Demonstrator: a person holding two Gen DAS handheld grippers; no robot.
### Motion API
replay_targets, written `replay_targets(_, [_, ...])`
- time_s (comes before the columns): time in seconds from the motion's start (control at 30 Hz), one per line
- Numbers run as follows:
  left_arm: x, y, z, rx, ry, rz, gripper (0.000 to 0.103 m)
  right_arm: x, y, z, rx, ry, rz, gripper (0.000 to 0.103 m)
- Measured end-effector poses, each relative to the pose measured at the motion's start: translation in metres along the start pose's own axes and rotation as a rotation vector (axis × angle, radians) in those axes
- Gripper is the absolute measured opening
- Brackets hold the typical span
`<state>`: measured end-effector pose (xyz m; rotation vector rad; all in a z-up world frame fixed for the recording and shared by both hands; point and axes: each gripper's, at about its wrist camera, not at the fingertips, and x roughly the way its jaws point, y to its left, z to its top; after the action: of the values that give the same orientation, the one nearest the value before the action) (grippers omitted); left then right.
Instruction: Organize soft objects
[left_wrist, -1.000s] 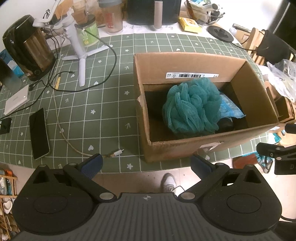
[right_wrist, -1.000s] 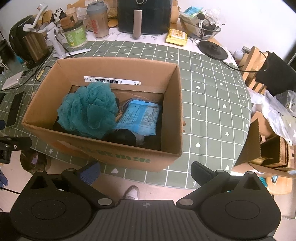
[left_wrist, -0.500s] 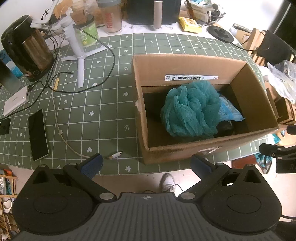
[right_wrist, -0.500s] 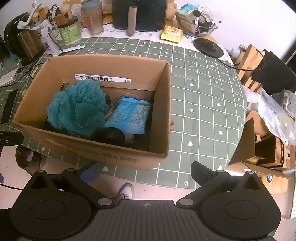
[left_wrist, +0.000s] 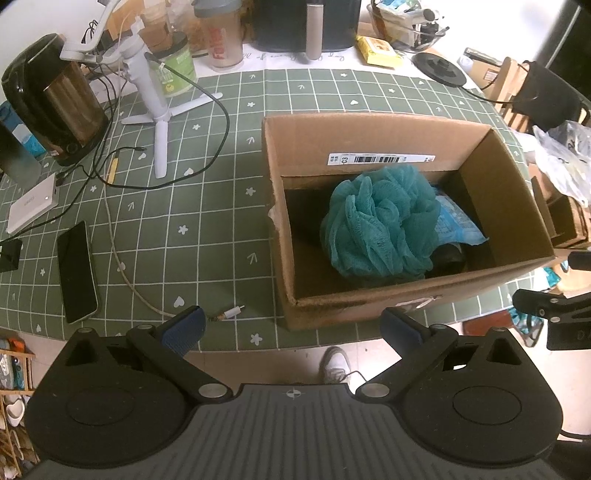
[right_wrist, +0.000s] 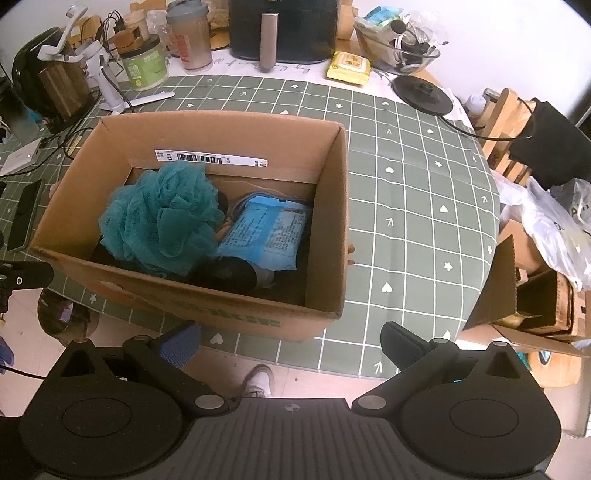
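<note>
A cardboard box (left_wrist: 369, 136) stands on the green checked tablecloth near the table's front edge; it also shows in the right wrist view (right_wrist: 328, 229). Inside lie a teal mesh bath sponge (left_wrist: 380, 221) (right_wrist: 162, 221), a blue soft pack (right_wrist: 269, 232) (left_wrist: 456, 225) and a dark rolled item (right_wrist: 229, 275). My left gripper (left_wrist: 293, 326) is open and empty, held off the table's edge in front of the box. My right gripper (right_wrist: 290, 343) is open and empty, in front of the box's right corner.
Left of the box lie a phone (left_wrist: 75, 273), a loose cable (left_wrist: 122, 258), a white tripod (left_wrist: 155, 110) and a kettle (left_wrist: 51, 99). Jars, a black appliance (right_wrist: 282, 29) and a yellow pack (right_wrist: 349, 68) line the back. Open cartons (right_wrist: 535, 302) and bags stand at the right.
Both grippers have drawn back and shifted slightly; the box sits a little farther off in both views. Nothing in the box has moved. Both stay open.
</note>
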<state>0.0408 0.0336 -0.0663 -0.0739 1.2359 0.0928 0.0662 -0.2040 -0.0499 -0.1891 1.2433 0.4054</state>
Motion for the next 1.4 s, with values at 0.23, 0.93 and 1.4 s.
replay_targets(0.23, [0.0000, -0.0002, -0.0002, 0.004, -0.001, -0.002, 0.103, -0.0005, -0.0011, -0.0008, 0.010, -0.003, -0.006, 0.103])
replay_targets(0.93, [0.0005, -0.0022, -0.0012, 0.007, 0.008, -0.010, 0.103, 0.0001, -0.0006, -0.0013, 0.013, -0.002, -0.011, 0.103])
replay_targets(1.4, [0.0005, 0.0001, 0.0034, 0.006, 0.015, -0.016, 0.103, 0.0010, 0.0008, 0.0001, 0.013, -0.002, -0.013, 0.103])
